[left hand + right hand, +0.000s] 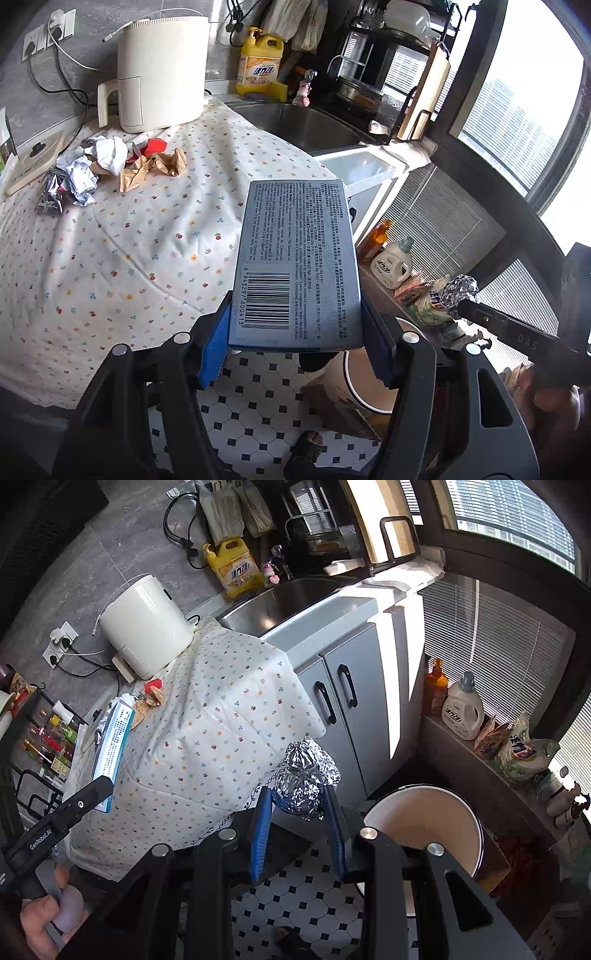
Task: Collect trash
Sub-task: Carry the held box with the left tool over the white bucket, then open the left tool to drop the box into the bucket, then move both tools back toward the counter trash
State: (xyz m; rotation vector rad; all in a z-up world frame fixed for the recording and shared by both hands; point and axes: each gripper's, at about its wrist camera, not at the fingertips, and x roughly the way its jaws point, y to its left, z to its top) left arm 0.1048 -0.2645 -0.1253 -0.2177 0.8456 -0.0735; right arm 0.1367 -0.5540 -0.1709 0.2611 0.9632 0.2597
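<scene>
Grippers first: left gripper (295,328) clamped on a blue box (295,266), barcode side facing cam, blue pads on both long edges, box sticking up and fwd from the jaws. Right gripper (299,812) pinching a crumpled foil ball (308,775) btw its blue pads. Both loads off the counter, held out past its front edge, over the black/white tiled floor (295,897).

Cross-check: in left cam the foil ball (460,293) shows at right on the tip of the other tool; in right cam the box (112,749) shows at left, edge-on, w/ a hand (48,915) on that tool's handle.

Below/right of right gripper: white round bin (443,819), open top, standing on the floor next to the cabinet (351,701). Left cam catches only part of the bin (354,384), under its right finger. Foot in a dark sandal (310,446) on the tiles.

Mid: counter covered w/ a flower-print cloth (147,240). Rest of the trash pile (107,162) sits at the far left of the cloth: white crumpled paper, brown paper, red bit, foil-ish wrapper.

Far: cream air fryer (159,70) just behind the pile, steel sink (303,125) to its right, yellow detergent jug (260,62) at the sink's back edge. Dish rack (376,70) beyond sink. Window ledge at right holds a white bottle (461,709) and some bags.
</scene>
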